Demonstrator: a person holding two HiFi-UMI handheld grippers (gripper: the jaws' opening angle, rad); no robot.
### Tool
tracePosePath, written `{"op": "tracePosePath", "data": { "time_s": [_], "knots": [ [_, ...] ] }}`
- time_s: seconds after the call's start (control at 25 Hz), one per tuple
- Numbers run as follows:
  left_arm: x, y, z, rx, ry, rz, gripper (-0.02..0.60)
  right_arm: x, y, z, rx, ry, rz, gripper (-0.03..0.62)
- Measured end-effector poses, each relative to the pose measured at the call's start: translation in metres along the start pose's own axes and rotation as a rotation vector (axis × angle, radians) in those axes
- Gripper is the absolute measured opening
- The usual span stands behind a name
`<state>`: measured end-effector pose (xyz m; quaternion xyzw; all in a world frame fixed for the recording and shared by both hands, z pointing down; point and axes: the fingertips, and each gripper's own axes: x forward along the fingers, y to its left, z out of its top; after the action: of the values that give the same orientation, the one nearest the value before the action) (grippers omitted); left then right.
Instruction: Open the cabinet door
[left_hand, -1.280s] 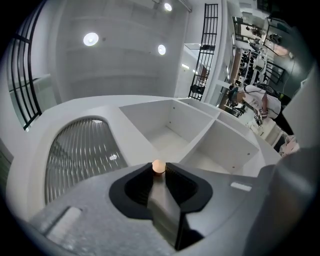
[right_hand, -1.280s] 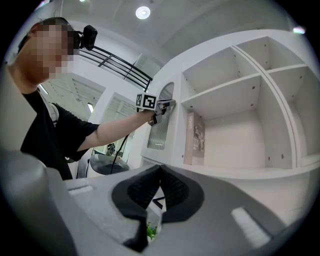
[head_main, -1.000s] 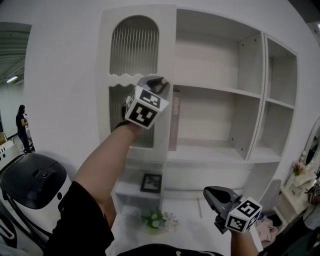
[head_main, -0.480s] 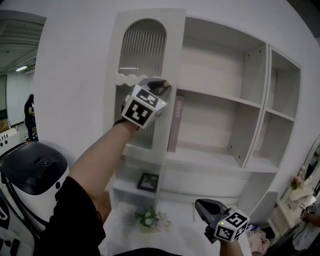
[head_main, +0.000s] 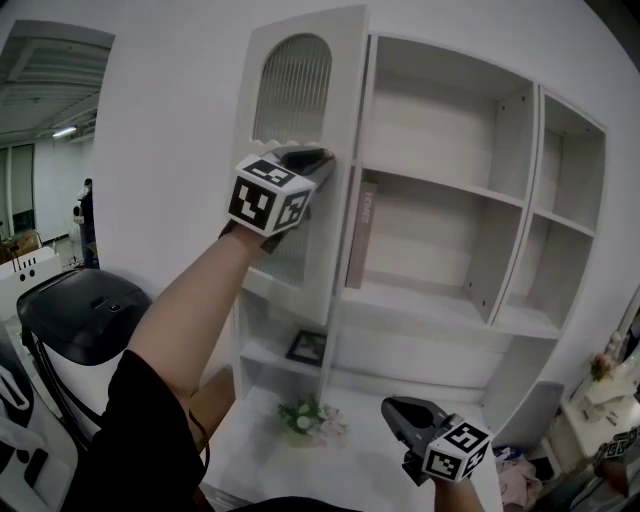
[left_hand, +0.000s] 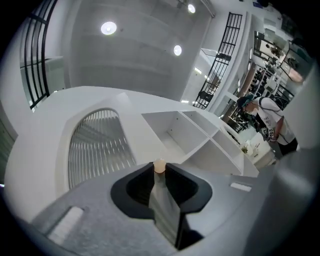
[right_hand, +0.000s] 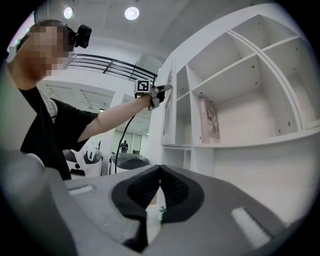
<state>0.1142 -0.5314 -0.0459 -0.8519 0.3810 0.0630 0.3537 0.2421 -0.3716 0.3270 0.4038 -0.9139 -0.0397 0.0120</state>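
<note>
Left hand-held gripper is clamped on the free edge of the cabinet door – we get leverage away from the hinge; door's partly open. Right hand-held gripper hangs low, jaws together, empty.

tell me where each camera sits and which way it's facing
Head view: on the person's head, facing the cabinet door and shelves; left arm, left gripper and right gripper show.
Left gripper view: on the left gripper, looking up along jaws shut on the cabinet door's edge; only the jaws show.
Right gripper view: on the right gripper, low, facing the shelves past closed, empty jaws; the left arm shows.
Shared: head and right gripper views both show the book.
</note>
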Motion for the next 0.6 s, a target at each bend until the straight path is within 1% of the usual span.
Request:
{"op": "tracePosePath", "data": {
  "time_s": [0.16,0.32,0.48,0.6],
  "knots": [
    [-0.019,0.002,0.007,-0.023,0.006,0.002,0.074,-0.007,0.011,-0.004,-0.003,0.007,0.026,0.001],
    [-0.034,0.006,0.013,-0.072,0.000,0.003,0.075,-0.013,0.020,0.002,-0.018,-0.007,0.041,0.001],
    [-0.045,0.009,0.018,-0.095,-0.018,-0.007,0.076,-0.015,0.023,0.012,-0.034,-0.023,0.041,0.000],
    [-0.057,0.012,0.020,-0.104,-0.027,-0.017,0.077,-0.007,0.031,0.014,-0.025,-0.037,0.054,0.000]
  ]
}}
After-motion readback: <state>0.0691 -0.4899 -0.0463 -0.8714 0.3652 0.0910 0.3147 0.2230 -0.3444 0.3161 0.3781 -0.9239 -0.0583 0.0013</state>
